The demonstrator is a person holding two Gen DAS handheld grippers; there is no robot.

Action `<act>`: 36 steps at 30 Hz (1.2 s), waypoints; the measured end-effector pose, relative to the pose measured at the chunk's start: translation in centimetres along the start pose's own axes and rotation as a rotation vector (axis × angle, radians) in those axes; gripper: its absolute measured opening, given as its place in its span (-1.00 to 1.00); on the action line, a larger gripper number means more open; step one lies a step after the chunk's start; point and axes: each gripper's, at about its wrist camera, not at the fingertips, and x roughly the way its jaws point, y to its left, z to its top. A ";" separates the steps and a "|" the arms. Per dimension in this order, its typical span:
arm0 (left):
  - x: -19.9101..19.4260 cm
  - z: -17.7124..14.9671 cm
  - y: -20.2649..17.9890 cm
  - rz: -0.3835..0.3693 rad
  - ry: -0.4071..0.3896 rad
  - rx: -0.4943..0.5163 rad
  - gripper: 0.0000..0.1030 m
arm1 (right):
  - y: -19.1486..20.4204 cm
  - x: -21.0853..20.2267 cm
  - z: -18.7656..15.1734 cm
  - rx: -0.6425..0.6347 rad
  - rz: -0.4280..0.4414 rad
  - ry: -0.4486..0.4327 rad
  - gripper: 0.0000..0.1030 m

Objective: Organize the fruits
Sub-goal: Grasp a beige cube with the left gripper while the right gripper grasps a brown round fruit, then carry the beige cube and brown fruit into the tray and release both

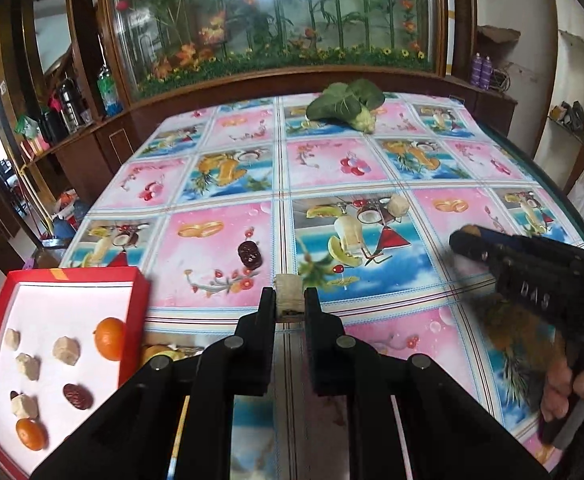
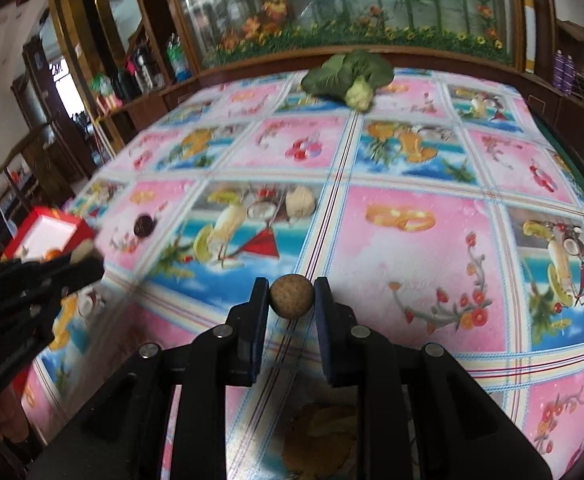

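Left wrist view: the left gripper (image 1: 289,303) has its fingers clamped on a pale beige chunk (image 1: 289,296), held above the table (image 1: 372,184) by its near edge. Off the table's near left corner sits the red box (image 1: 134,312), white inside, holding two oranges (image 1: 110,338), a red date (image 1: 77,396) and several pale chunks. A dark date (image 1: 249,255) lies on the cloth near the box; another pale chunk (image 1: 397,205) rests mid-table. A leafy vegetable (image 1: 346,105) lies at the far edge.

Right wrist view: the right gripper (image 2: 291,297) pinches a small round brown fruit (image 2: 291,296) between its pads, above the table's near edge.
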 end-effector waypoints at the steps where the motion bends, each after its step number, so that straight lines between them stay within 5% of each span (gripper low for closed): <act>1: -0.2 -0.1 0.0 -0.001 -0.004 0.000 -0.77 | -0.2 -0.3 0.1 0.012 0.007 -0.016 -0.52; 8: -1.3 -0.3 -0.1 -0.009 -0.031 0.002 -0.77 | -1.3 -1.1 0.6 0.073 -0.004 -0.073 -0.53; 36: -1.1 -0.7 -0.2 -0.016 -0.020 0.000 -0.77 | -1.7 -0.9 0.5 0.082 -0.020 -0.070 -0.53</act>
